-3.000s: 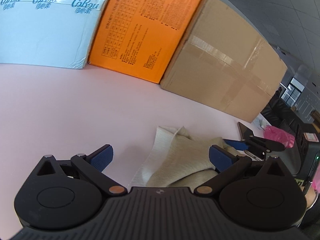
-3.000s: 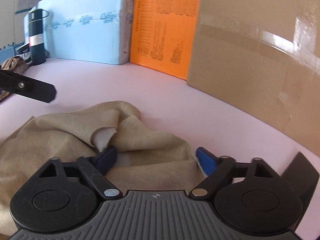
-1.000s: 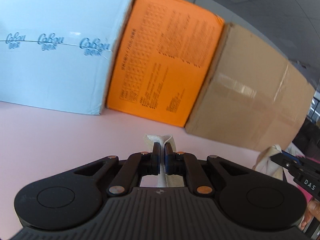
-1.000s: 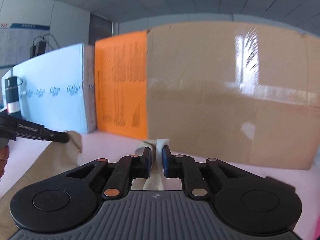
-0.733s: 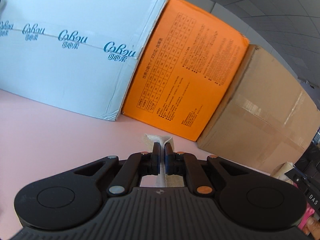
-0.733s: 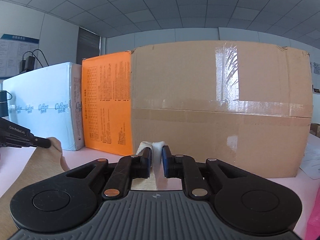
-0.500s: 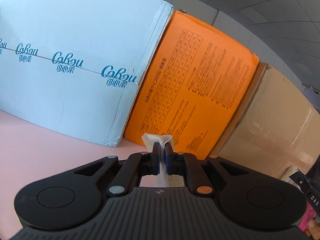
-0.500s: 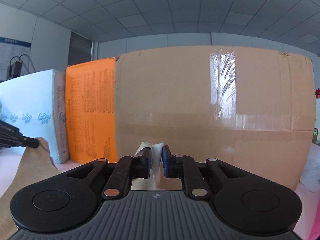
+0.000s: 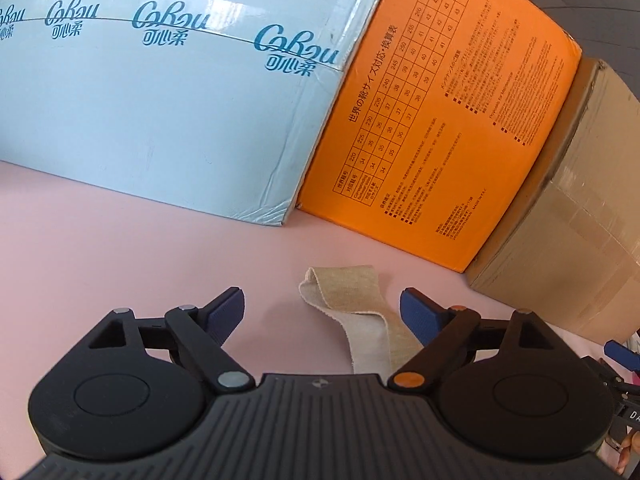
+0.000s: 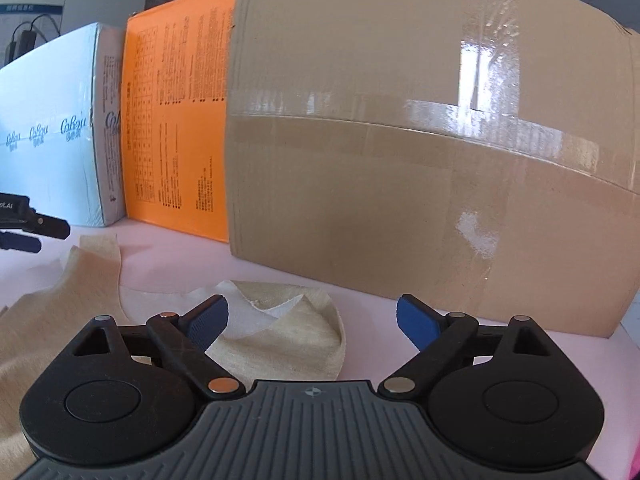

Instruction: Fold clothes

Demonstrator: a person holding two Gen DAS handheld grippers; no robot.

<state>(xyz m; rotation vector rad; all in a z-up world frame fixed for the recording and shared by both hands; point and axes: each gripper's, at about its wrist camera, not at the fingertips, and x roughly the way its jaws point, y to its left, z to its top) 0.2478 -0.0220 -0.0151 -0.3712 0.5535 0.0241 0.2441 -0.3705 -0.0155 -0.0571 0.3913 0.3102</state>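
Both grippers are standing with jaws wide, gripping nothing; the left gripper (image 9: 322, 306) is hovering over a strap of the beige garment (image 9: 352, 300) lying on the pink table (image 9: 120, 248); the right gripper (image 10: 312, 318) is hovering over the other strap (image 10: 288, 332). Risk, as judged: the right strap is lying curled with its pale underside showing, so any fold made over it may be trapping a crease. The brown box (image 10: 420, 160) is crowding twelve o'clock; the orange box (image 9: 440, 128) and blue box (image 9: 160, 100) are closing eleven; open table is lying at nine.

Both wrist views look low across the pink table (image 9: 100, 240), sharing the orange box (image 9: 440, 140).
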